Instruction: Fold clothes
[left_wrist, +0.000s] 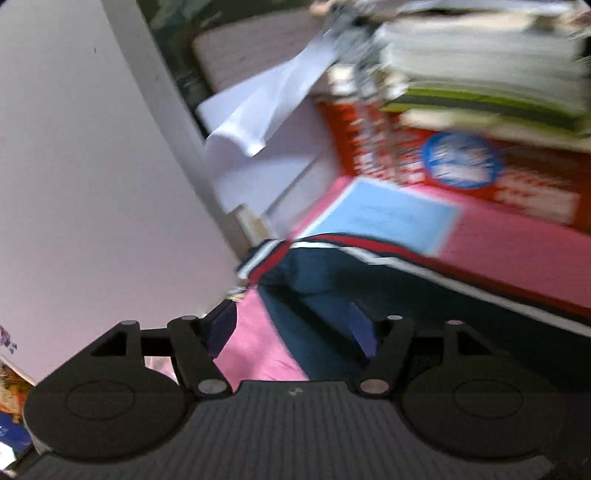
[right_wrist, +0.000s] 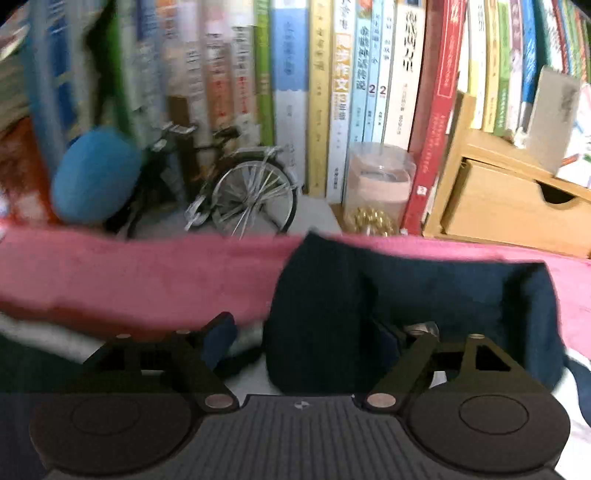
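Left wrist view: the left gripper (left_wrist: 295, 328) has its tongs spread wide w/ nothing in them, above the soft dark blue cloth garment with a red and white striped edge (left_wrist: 332, 288), which lies on the pink cloth cover (left_wrist: 255, 347). Right wrist view: the right gripper (right_wrist: 310, 336) is spread wide too, w/ a bunched fold of the garment (right_wrist: 369, 302) just between its tongs but not pinched. It looks light & floppy, so I'd grab it at the striped edge or a corner.
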